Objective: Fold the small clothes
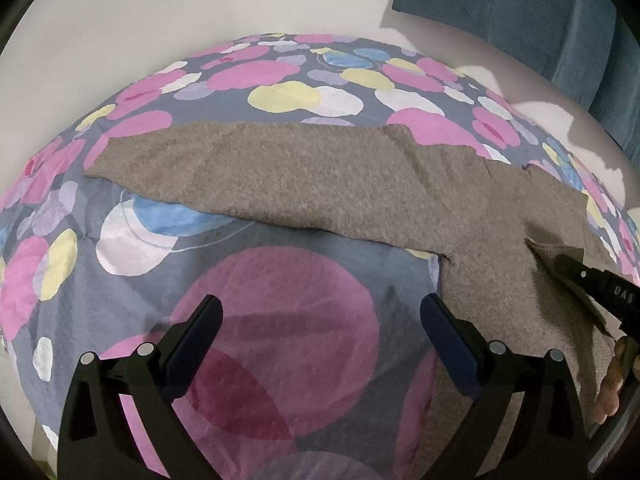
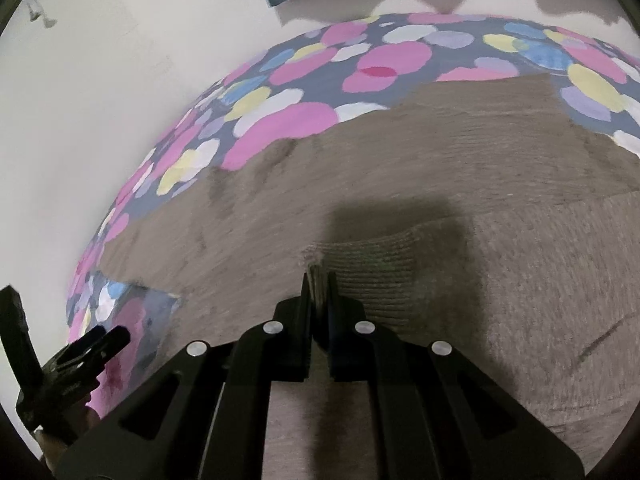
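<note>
A grey-brown knitted sweater (image 1: 320,184) lies flat on a bedspread with coloured dots (image 1: 280,320), one sleeve stretched out to the left. My left gripper (image 1: 320,316) hovers open over the bare bedspread, just left of the sweater's body, with nothing between its fingers. My right gripper (image 2: 319,276) is shut on a ribbed edge of the sweater (image 2: 360,184), the fold of knit pinched between its tips and lifted a little. In the left wrist view the right gripper (image 1: 560,264) enters from the right edge over the sweater's body.
A pale wall (image 1: 200,0) rises behind the bed. A blue cloth (image 1: 520,8) hangs at the upper right. A person's hand (image 1: 612,384) shows at the right edge. The left gripper (image 2: 100,340) appears at the lower left of the right wrist view.
</note>
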Motion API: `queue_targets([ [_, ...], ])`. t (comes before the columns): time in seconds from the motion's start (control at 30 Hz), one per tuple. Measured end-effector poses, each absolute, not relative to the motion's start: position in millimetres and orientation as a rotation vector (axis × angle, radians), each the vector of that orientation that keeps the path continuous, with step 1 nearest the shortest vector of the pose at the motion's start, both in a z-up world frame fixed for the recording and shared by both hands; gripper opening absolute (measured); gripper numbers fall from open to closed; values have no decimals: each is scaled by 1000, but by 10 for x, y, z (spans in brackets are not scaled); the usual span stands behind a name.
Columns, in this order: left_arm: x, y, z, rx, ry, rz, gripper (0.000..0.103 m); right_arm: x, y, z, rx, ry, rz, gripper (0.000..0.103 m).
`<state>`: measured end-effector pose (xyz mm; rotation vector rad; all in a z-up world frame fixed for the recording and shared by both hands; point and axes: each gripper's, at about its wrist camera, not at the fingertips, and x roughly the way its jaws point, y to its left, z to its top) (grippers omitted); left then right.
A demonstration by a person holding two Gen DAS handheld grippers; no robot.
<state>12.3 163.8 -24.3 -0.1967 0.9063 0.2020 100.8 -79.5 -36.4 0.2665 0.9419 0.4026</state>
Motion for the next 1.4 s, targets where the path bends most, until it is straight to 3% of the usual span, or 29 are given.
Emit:
queue_targets([
  [0.27,125,1602,-271,-192,910,200,98,944,-534,-465,179,1000,467,6],
  [0.4,127,1567,-294,-188,915,194,98,905,-470,-454,175,1015,531,19],
  [0.53,122,1539,-318,-181,919,181,98,797,-553,-308,266,1031,690,25],
  [0.6,126,1528,-320,-180,920,171,98,734,-726,-176,291,1003,715,37],
  [0.7,120,1513,-304,-184,910,153,98,633,-1313,118,325,905,679,45],
  [0.83,122,1474,-285,-182,897,125,98,564,-2695,319,463,774,431,46],
  [0.97,156,1430,-282,-173,894,121,98,651,-4006,-5,660,759,66,46],
  [1.13,202,1378,-290,-174,902,131,98,940,-4573,-501,803,834,11,46],
  [1.17,207,1361,-293,-170,905,133,98,994,-4601,-535,823,834,30,38],
  [1.2,218,1349,-297,-168,908,135,98,1067,-4603,-565,817,845,51,16],
  [1.23,225,1340,-302,-168,912,136,98,1103,-4618,-593,805,869,55,5],
  [1.4,252,1275,-323,-156,925,136,98,1158,-4673,-635,819,872,66,3],
])
